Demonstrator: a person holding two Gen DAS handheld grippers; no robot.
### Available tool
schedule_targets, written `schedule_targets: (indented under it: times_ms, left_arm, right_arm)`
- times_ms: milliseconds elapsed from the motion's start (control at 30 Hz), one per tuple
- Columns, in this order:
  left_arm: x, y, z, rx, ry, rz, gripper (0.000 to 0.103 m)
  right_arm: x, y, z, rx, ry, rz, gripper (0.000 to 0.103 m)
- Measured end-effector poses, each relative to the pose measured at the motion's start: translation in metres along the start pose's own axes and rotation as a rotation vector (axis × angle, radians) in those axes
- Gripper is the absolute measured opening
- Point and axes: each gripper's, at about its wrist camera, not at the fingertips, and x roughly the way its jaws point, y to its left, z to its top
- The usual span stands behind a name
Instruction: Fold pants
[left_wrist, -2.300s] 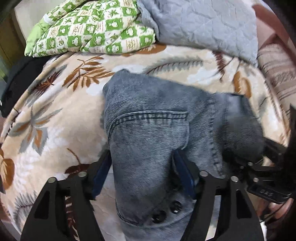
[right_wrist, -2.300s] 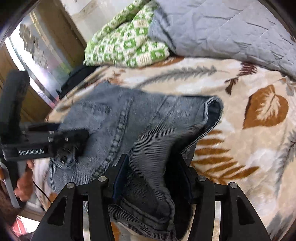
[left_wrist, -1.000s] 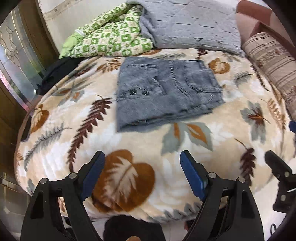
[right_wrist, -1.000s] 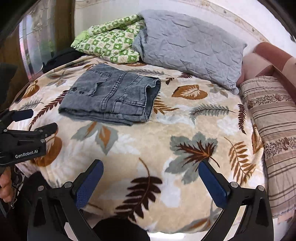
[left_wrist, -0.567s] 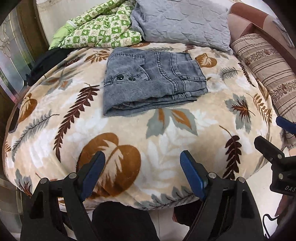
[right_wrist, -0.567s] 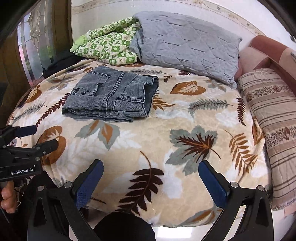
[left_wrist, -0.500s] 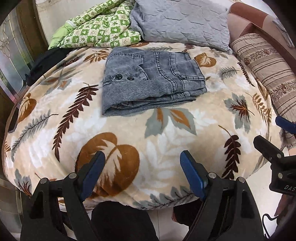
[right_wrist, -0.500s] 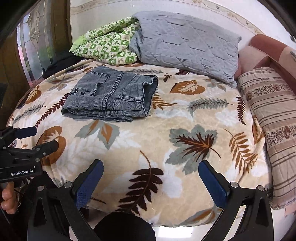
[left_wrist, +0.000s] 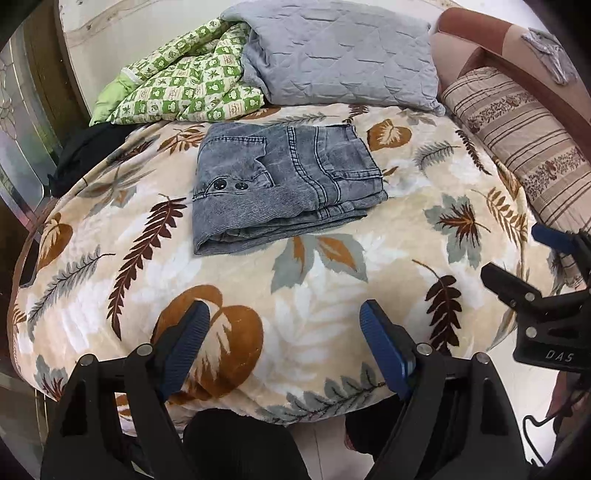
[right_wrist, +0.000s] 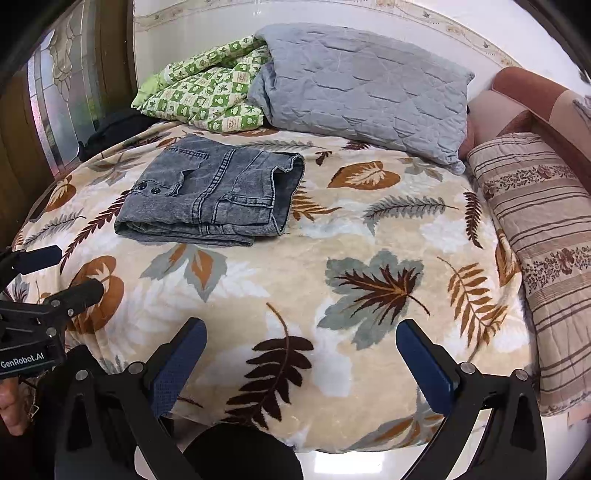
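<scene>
Jeans (left_wrist: 284, 186) lay folded on the bed's (left_wrist: 332, 302) far left, long axis left-right, fold edge nearest; open blanket spread rightward. Both grippers, left gripper (left_wrist: 284, 341) and right gripper (right_wrist: 301, 354), gaped wide, empty.

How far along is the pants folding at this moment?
Done: the grey denim pants lie folded in a compact stack on the leaf-print blanket. In hand: nothing; the left tool and right tool are open and clear of the pants. Left: seemingly nothing.
</scene>
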Motion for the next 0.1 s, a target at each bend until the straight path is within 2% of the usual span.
schedule_targets:
  times_ms: [100]
  left_arm:
    - [0.0003, -0.0004, -0.0009, 0.006, 0.002, 0.015, 0.084]
  right_arm:
    - [-0.0002, 0.0001, 0.0007, -0.011, -0.003, -0.011, 0.103]
